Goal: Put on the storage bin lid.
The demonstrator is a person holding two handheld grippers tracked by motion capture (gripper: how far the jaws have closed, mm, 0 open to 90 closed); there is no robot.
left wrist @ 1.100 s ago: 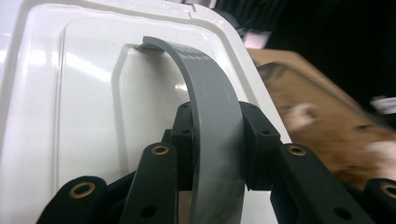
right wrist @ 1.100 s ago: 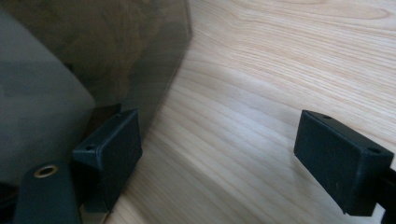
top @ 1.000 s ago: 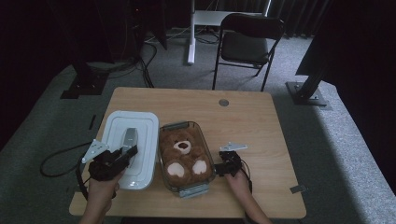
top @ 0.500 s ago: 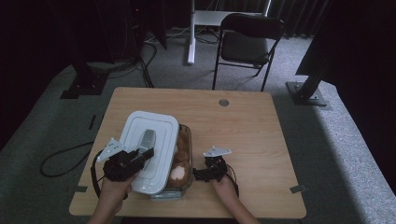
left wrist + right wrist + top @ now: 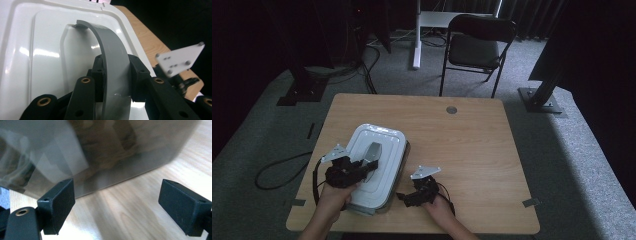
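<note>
A white lid (image 5: 382, 145) with a grey arched handle (image 5: 372, 152) lies over a clear container (image 5: 404, 156) near the table's front left. My left gripper (image 5: 363, 169) is shut on that handle (image 5: 110, 50), and the lid (image 5: 45, 50) spreads beneath its jaws. My right gripper (image 5: 405, 196) stands open just right of the container's near corner, nothing between its fingers. In the right gripper view the clear wall (image 5: 62, 157) is close ahead of the open gripper (image 5: 117, 202), and a brown soft toy (image 5: 107, 147) shows blurred through it.
The wooden table (image 5: 472, 150) has a round cable hole (image 5: 451, 109) near its far edge. A black chair (image 5: 477, 47) stands behind the table. A cable (image 5: 277, 167) lies on the floor at the left.
The left gripper carried the lid rightwards from beside the container onto it, covering the toy bear. The right gripper slid left along the front of the table, close to the container.
</note>
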